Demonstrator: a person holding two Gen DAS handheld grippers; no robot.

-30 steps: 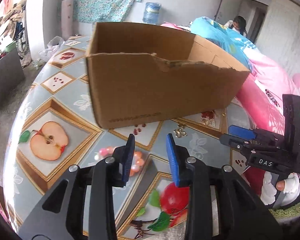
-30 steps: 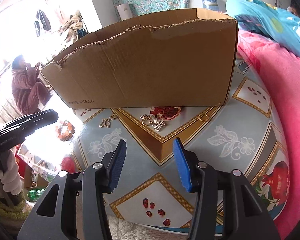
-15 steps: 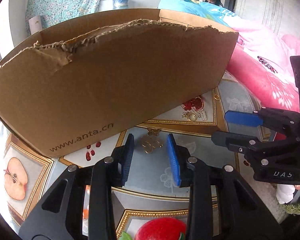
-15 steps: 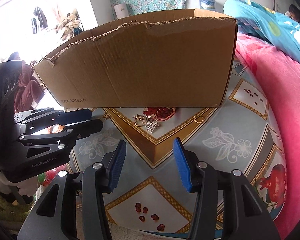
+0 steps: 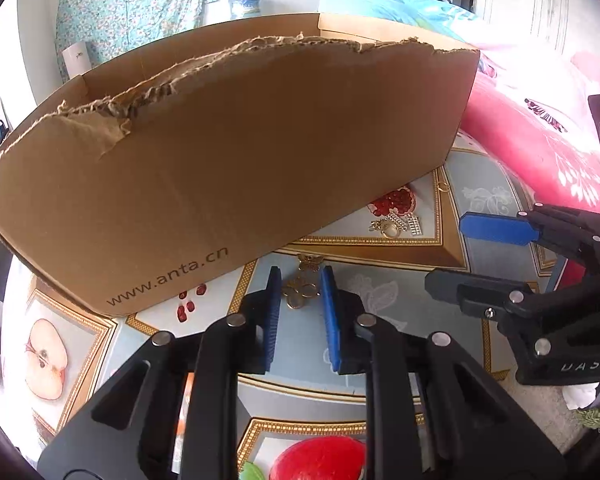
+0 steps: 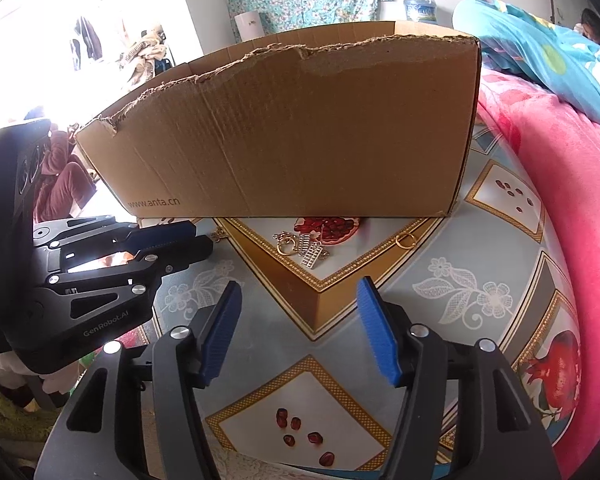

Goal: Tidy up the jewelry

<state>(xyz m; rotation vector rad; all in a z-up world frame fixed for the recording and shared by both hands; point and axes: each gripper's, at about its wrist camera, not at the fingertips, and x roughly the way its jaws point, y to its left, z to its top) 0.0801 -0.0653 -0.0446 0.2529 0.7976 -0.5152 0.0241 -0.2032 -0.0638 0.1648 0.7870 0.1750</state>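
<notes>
- Right now we see a gold butterfly pendant lying on the counter just in front of the cardboard box.
- Our left hand-held gripper brackets it, blue pads narrowly apart and not yet pinching it.
- Further right, a ring-and-charm cluster and a gold hoop lie near the box.
- Our right hand-held gripper hangs wide, holding nothing.

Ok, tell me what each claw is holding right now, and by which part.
Nothing is held. The left claw is open, its blue pads either side of a gold pendant lying on the tablecloth. The right claw is wide open over bare cloth.
</notes>
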